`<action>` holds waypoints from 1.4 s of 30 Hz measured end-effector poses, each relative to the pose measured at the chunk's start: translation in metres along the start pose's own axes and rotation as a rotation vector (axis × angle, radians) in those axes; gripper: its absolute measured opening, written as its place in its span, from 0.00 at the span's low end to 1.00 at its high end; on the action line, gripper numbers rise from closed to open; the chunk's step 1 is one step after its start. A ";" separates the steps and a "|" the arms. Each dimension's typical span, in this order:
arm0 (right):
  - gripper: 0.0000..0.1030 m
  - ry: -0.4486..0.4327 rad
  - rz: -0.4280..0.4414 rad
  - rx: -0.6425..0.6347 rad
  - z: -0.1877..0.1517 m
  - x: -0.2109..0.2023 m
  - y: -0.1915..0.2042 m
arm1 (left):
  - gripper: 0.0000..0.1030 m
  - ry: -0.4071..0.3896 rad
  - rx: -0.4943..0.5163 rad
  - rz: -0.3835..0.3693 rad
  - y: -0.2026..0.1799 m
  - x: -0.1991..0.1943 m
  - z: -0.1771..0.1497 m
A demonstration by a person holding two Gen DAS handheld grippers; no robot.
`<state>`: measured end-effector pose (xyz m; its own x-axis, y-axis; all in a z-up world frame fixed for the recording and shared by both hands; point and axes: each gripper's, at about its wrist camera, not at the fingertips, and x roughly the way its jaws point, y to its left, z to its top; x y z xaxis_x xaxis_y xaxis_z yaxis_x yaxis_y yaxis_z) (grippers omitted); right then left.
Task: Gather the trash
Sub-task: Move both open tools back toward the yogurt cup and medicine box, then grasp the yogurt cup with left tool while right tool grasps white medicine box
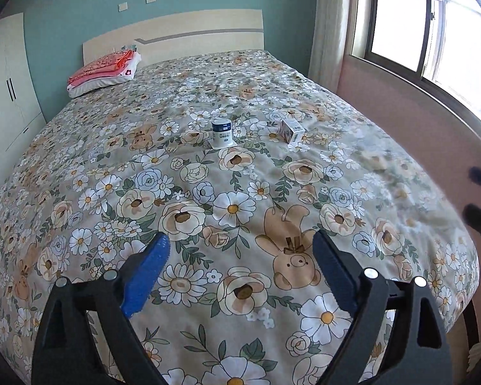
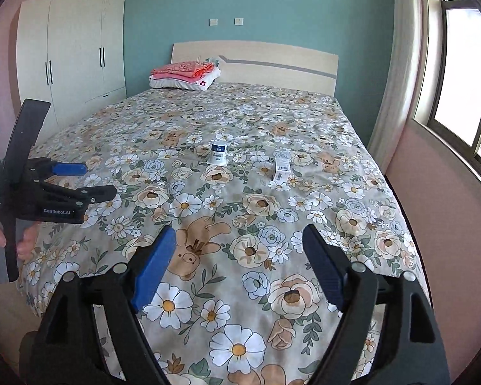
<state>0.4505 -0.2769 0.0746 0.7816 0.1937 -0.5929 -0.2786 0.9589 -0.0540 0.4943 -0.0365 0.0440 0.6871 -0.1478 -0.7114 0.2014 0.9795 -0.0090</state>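
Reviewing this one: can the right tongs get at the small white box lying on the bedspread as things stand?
Probably yes. The right tongs are open and empty, and only bare bedspread lies between them and the white box. The bottle stands apart to its left.

Both handheld rigs are showing matte black plastic scissor-style arms with round silver rivets and ribbed blue finger pads: left gripper (image 1: 240, 248), right gripper (image 2: 239, 245). White "GenRobot.AI" lettering is showing on the left unit's black body, grey handle below.
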 end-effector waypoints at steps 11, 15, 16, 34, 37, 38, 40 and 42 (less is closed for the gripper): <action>0.78 0.112 -0.075 -0.035 0.039 0.198 -0.043 | 0.89 0.042 -0.002 0.043 0.029 0.152 0.068; 0.78 0.187 -0.077 -0.038 0.052 0.266 -0.059 | 0.89 0.047 0.000 0.031 0.036 0.197 0.095; 0.78 0.199 -0.078 -0.027 0.055 0.280 -0.064 | 0.89 0.052 0.003 0.026 0.037 0.208 0.102; 0.78 0.357 0.007 0.122 0.083 0.450 -0.115 | 0.89 0.061 -0.033 0.044 0.051 0.356 0.158; 0.78 0.355 -0.001 0.109 0.085 0.463 -0.112 | 0.89 0.036 -0.049 0.032 0.053 0.360 0.163; 0.78 0.360 -0.005 0.115 0.086 0.467 -0.112 | 0.89 0.031 -0.052 0.036 0.054 0.362 0.165; 0.78 0.378 -0.008 0.130 0.086 0.475 -0.113 | 0.86 0.020 -0.052 0.029 0.053 0.364 0.166; 0.78 0.373 -0.014 0.132 0.087 0.479 -0.115 | 0.64 0.027 -0.047 0.025 0.052 0.368 0.168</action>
<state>0.9051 -0.2763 -0.1335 0.5220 0.1150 -0.8452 -0.1759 0.9841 0.0253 0.8748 -0.0634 -0.1004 0.6722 -0.1197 -0.7306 0.1507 0.9883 -0.0232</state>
